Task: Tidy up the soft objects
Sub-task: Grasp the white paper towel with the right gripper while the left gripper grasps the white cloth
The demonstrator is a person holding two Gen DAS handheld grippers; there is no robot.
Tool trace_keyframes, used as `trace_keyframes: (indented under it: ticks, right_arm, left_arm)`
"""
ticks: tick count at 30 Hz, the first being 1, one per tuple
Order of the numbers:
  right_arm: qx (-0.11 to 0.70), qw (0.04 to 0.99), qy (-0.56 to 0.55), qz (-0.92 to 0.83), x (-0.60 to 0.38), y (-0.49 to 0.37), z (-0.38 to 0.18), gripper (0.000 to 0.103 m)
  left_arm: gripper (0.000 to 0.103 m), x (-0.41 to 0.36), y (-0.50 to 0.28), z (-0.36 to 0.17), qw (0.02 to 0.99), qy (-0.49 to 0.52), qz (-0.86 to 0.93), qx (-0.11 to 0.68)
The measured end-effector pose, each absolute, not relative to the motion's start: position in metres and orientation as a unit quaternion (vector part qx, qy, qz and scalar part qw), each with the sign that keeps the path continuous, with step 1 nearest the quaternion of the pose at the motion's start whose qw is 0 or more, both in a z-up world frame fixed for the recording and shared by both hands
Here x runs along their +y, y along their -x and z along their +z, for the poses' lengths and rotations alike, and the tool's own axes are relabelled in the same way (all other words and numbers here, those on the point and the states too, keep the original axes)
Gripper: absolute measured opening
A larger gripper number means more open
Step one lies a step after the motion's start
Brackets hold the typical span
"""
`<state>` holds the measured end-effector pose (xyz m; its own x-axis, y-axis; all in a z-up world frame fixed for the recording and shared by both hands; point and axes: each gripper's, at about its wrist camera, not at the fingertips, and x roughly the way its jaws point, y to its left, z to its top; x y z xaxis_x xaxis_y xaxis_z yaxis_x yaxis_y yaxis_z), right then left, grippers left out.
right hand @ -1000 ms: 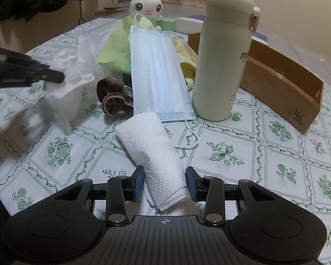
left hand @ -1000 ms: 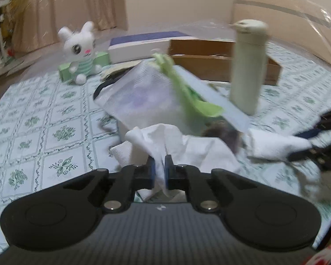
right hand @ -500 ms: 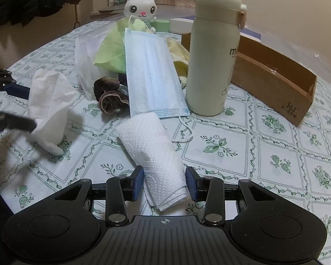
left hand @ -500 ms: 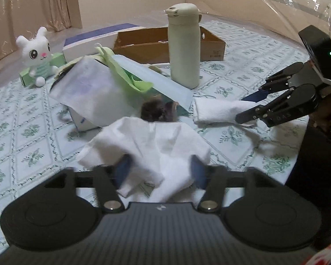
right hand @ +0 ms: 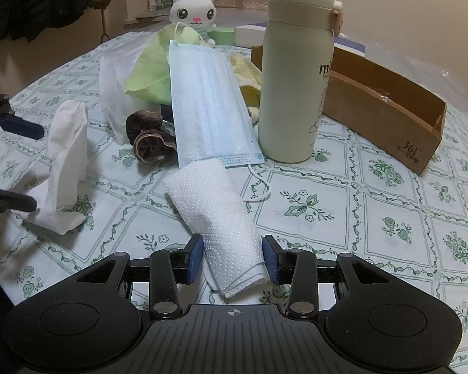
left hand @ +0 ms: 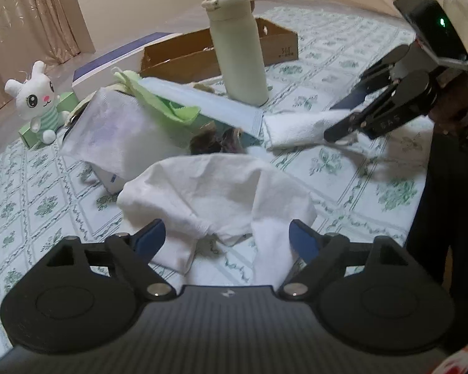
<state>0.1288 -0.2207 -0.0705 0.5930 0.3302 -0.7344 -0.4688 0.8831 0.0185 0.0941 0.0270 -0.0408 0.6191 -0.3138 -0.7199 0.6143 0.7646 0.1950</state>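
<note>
Folded paper towel lies on the surface, long axis running straight out from the right tongs toward the face mask. Near end sits between the pads; tongs are part-closed around it, gripping (contact looks light). Left tongs have just been opening, now wide; crumpled tissue slumps between them, pads not pressing it. Right hand is nearer the towel.

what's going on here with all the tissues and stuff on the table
A person is sorting soft items with two handheld grippers. The left gripper has just opened its jaws and now stands open around a crumpled white tissue on the table. The right gripper is closed on a folded paper towel beside the face mask.
</note>
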Motion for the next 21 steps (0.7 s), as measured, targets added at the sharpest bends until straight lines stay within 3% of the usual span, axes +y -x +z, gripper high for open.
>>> trace_keyframes:
  ticks: [7,11,21]
  right_arm:
    - [0.39,0.889,0.086,0.225,-0.221,-0.131,-0.071,0.041]
    - [0.391,0.888,0.086,0.225,-0.221,-0.131,-0.071,0.041]
    - [0.39,0.889,0.084,0.225,-0.222,-0.132,-0.072,0.041]
  left_arm:
    - [0.085,0.007,-0.102,-0.07,0.874,-0.256,-0.216,0.353]
    - [0.084,0.008,-0.117,-0.074,0.897,-0.229,-0.167,0.341]
    - [0.05,0.015,-0.141,-0.076,0.909,-0.2,-0.137,0.339]
